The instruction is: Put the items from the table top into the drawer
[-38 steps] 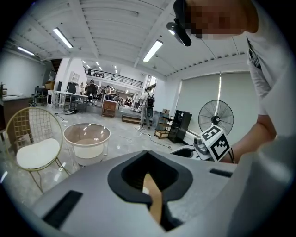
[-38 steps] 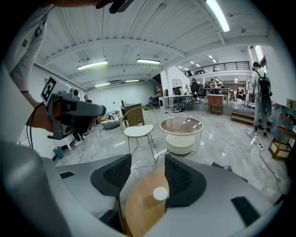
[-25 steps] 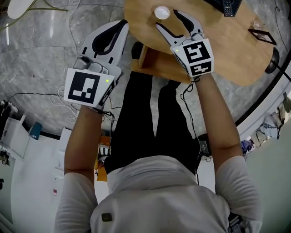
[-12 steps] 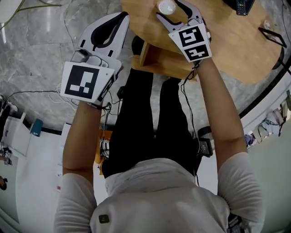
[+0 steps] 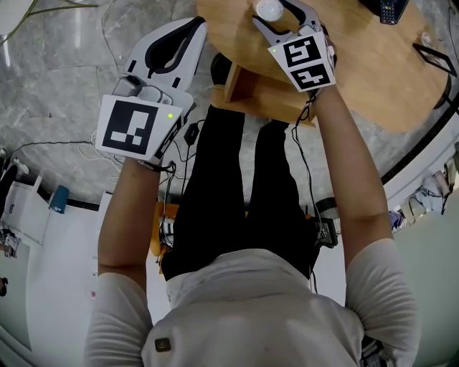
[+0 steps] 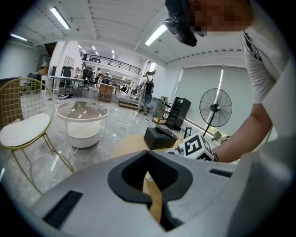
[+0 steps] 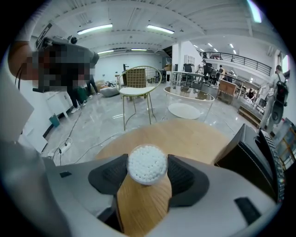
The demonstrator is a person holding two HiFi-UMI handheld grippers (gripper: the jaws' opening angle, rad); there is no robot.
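A round white tub of cotton swabs (image 7: 147, 164) stands on the round wooden table (image 7: 185, 134). My right gripper (image 7: 147, 179) has its two dark pads against the tub's sides and is shut on it. From the head view the tub (image 5: 270, 9) shows at the top edge, between the right gripper's (image 5: 278, 16) fingers. Under the table's near rim hangs the wooden drawer (image 5: 258, 97), pulled out toward me. My left gripper (image 5: 188, 32) hovers over the floor left of the table, shut and empty; its camera shows the jaws (image 6: 150, 178) nearly closed.
A black box with a remote control (image 5: 387, 8) sits on the far side of the table (image 5: 358, 64), and a small black frame (image 5: 429, 57) lies at its right. A gold wire chair (image 7: 138, 88) and a glass side table (image 7: 189, 99) stand beyond. Cables cross the floor (image 5: 64, 86).
My right gripper has slid forward across the table until the white tub sits between its pads. The left gripper has stayed about where it was.
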